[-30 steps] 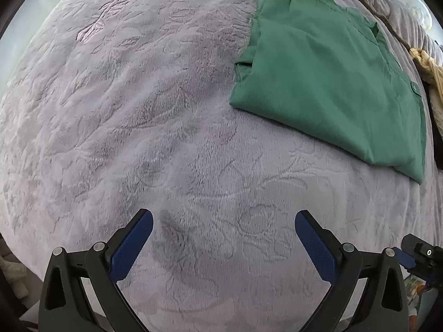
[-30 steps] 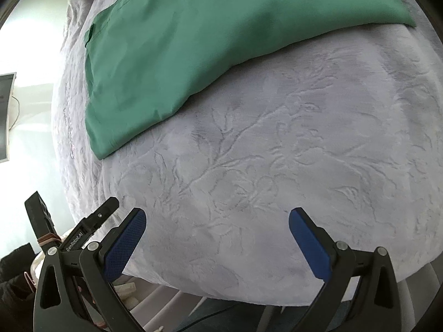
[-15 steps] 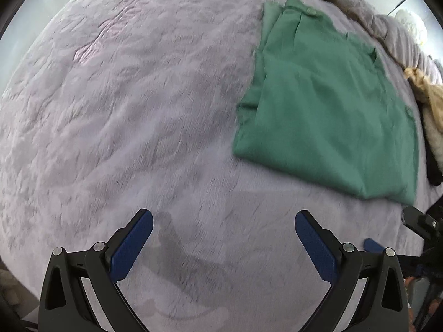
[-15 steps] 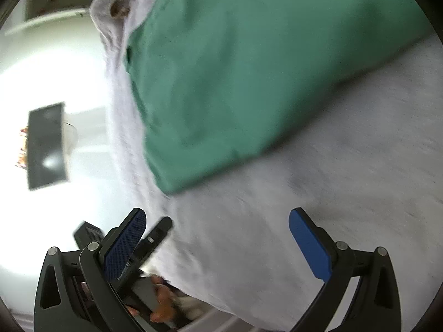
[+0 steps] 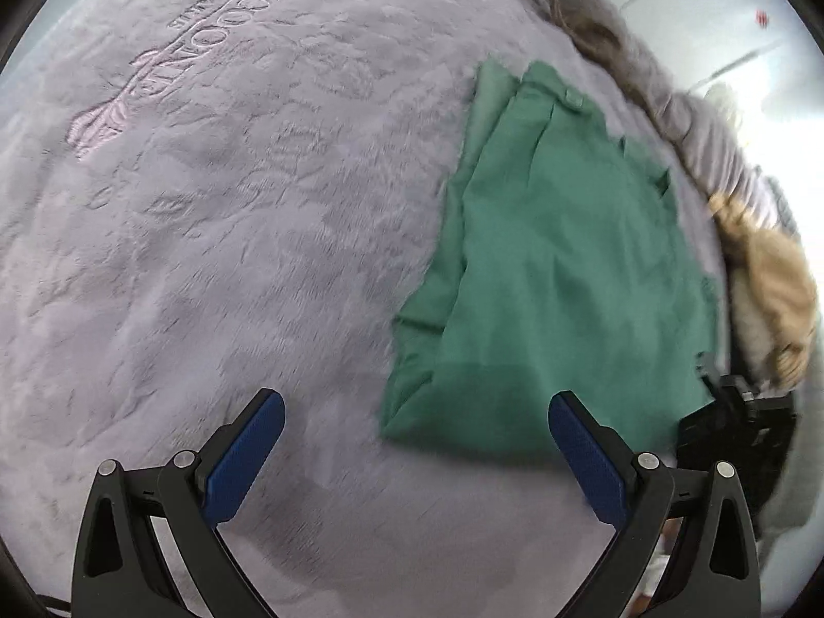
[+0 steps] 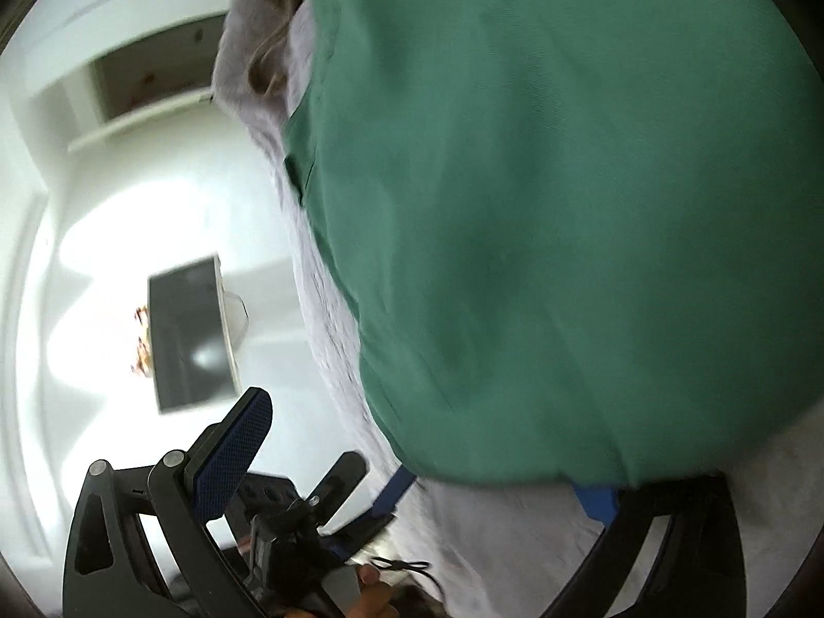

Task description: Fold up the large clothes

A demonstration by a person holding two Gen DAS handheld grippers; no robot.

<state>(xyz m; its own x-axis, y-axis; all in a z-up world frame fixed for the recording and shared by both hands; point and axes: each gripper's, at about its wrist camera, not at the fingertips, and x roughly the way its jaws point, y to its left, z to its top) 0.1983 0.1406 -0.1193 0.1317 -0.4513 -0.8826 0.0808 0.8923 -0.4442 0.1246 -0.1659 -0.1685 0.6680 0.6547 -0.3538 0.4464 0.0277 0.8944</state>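
A folded green garment (image 5: 561,268) lies on the lilac embossed blanket (image 5: 232,237). My left gripper (image 5: 417,450) is open, just short of the garment's near edge, its right finger over the near corner. My right gripper (image 6: 422,468) is open at the garment (image 6: 566,206) near edge; the cloth fills most of the right wrist view and hides most of its right finger. The left gripper's body (image 6: 309,525) shows at the bottom of the right wrist view, and the right gripper's body (image 5: 736,432) at the right of the left wrist view.
A tan and cream bundle of cloth (image 5: 772,283) lies at the bed's right edge. A rumpled grey blanket ridge (image 5: 592,26) runs along the far side. A dark screen (image 6: 188,340) hangs on the white wall beyond the bed.
Both grippers have moved toward the green garment. It now sits closer and larger in both views. Both grippers stay open and empty.
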